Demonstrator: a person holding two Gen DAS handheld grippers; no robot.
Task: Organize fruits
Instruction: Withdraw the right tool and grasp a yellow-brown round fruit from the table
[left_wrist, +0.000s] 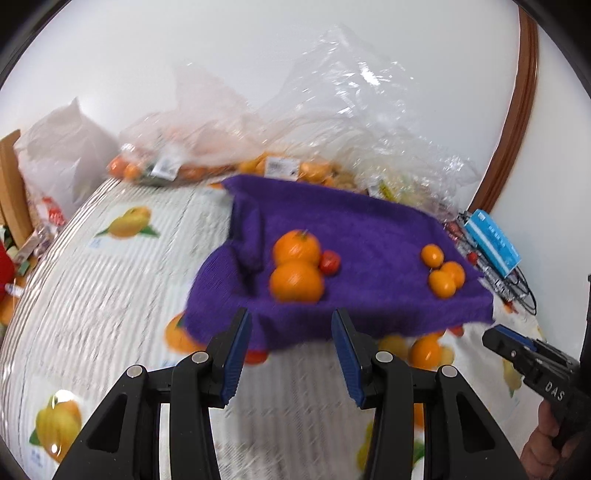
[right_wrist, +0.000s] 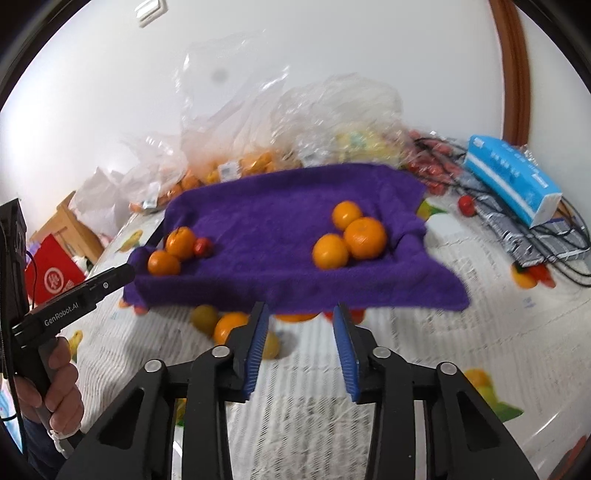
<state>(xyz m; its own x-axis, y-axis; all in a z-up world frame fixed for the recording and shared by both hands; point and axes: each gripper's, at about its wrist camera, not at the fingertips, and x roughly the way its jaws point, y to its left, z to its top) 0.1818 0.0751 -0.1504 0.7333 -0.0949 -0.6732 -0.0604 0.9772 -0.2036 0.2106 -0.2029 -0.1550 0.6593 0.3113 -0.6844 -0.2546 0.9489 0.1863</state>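
Observation:
A purple towel (left_wrist: 369, 229) (right_wrist: 266, 221) lies spread on the table ahead of both grippers. On its left part sit two large oranges (left_wrist: 296, 282) (right_wrist: 163, 263) with a small red fruit (left_wrist: 330, 262) (right_wrist: 203, 246) touching them. On its right part three smaller oranges (left_wrist: 442, 284) (right_wrist: 365, 238) huddle together. My left gripper (left_wrist: 291, 317) hovers at the towel's near edge, open, with nothing between its fingers. My right gripper (right_wrist: 301, 308) hovers at the same edge further right, open and holding nothing. Each view shows the other gripper at its side, held by a hand.
Clear plastic bags (left_wrist: 351, 110) (right_wrist: 295, 122) of oranges and other fruit pile up against the back wall. A blue tissue pack (left_wrist: 491, 238) (right_wrist: 513, 181) and black cables (right_wrist: 554, 236) lie at the right. The tablecloth (left_wrist: 110, 295) bears printed fruit pictures.

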